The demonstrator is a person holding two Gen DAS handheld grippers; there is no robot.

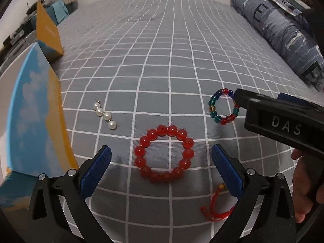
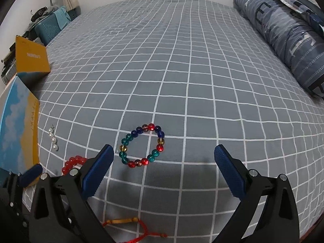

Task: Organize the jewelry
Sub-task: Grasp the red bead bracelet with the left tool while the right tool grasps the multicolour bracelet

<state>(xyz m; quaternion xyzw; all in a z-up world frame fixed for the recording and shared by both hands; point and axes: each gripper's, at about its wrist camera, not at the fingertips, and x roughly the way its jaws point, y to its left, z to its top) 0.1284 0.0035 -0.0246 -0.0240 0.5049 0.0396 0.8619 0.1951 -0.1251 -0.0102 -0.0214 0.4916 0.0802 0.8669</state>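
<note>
left gripper [image 1: 161,162] spread wide above a red round-bead bracelet [image 1: 164,154]; right gripper [image 2: 164,163] spread wide near a multicoloured glass-bead bracelet [image 2: 142,145] on grey checked bedsheet [image 2: 202,81].

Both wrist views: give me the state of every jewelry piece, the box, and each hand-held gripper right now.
Red bead bracelet: flat on the bedsheet, ungripped, between the open fingers.
Multicolor bead bracelet: flat on the sheet, untouched.
Pearl string: lying loose, stretched out.
Red cord bracelet: on the sheet, near edge.
Box: open, lid raised.
Left hand-held gripper: open, empty.
Right hand-held gripper: open, empty.
</note>
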